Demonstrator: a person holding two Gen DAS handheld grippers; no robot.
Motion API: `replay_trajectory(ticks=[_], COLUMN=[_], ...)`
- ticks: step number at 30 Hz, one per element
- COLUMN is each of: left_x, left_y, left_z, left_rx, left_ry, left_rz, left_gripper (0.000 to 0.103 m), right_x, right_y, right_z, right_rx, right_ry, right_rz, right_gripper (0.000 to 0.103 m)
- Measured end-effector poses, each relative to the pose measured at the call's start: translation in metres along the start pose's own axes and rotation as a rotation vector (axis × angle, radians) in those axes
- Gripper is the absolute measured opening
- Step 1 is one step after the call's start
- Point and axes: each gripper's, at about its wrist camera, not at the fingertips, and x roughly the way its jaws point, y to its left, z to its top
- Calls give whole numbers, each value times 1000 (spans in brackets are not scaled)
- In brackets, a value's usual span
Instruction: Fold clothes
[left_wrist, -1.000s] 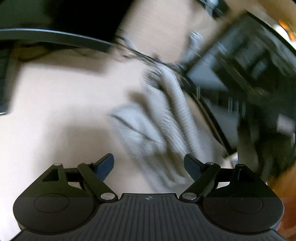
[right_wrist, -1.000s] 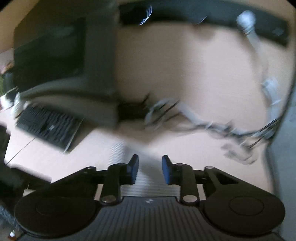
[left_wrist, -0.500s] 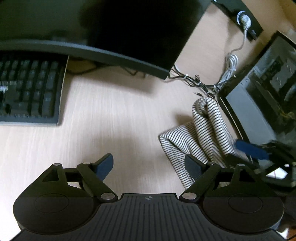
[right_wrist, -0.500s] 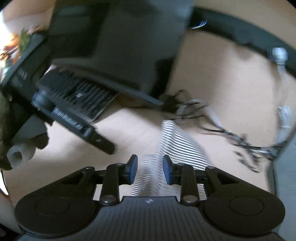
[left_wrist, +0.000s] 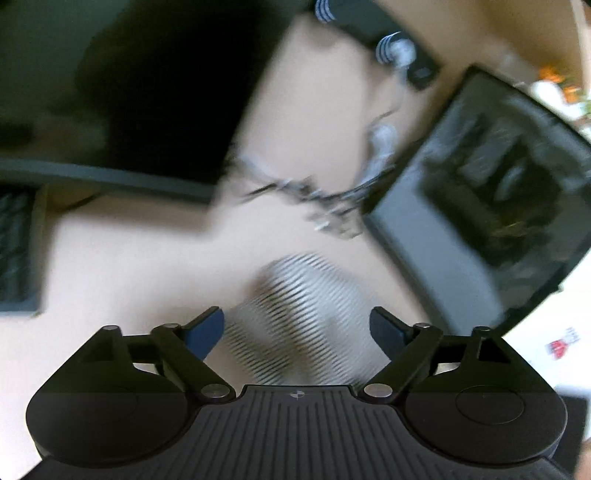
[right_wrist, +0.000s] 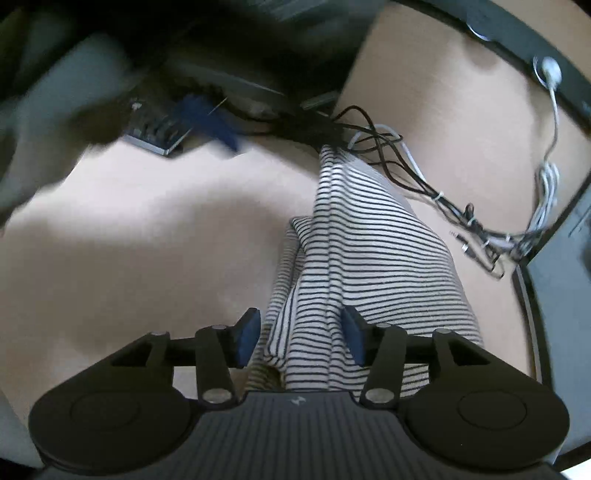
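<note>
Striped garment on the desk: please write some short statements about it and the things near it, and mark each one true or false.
1. The striped garment lies on a light wooden desk. True.
2. The garment is plain red. False: it is pale with thin dark stripes.
3. A tangle of cables lies beside the garment's far end. True.
4. The right gripper is clamped shut on the cloth. False: its jaws are opening, with the cloth between them but the pads off it.
5. The left gripper holds a keyboard. False: its jaws stand wide, closing a little, above the garment with nothing gripped.
6. A keyboard shows at the left edge of the left wrist view. True.
</note>
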Motion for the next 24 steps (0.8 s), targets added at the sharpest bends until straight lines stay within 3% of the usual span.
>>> replay_trajectory(ticks=[4,9,11,14,17,19,21,24], left_x=[31,81,85,82,79,78,78,70], left_y=[-34,-38,-34,-28,-25,-26,-31,-40], left_z=[11,1,-3,-7,-13,-15,-15,-12], left_rx=[64,57,60,28,-6,-23,-26,-22], left_ry=[21,142,148,152,150,137,132,122], left_rz=[-75,56,99,135,168,181,206,265], left_gripper=[83,79,80,81,82,83,83,76], right_x=[-4,-18,-34,-65,-76,-63,-38,5], right_y=[-3,-14,-30,-72,-131,-168,-188,-183], right_z=[-3,-12,-16,-29,-40,-39,-33,-31], right_rx=[-6,-25,-6,94,297,435,476,469], right_ry=[-19,-85,-120,-159,-172,-174,-172,-53], right_rz=[14,79,166,306,397,382,319,306], right_gripper=[50,52,53,53,49,43,40,37])
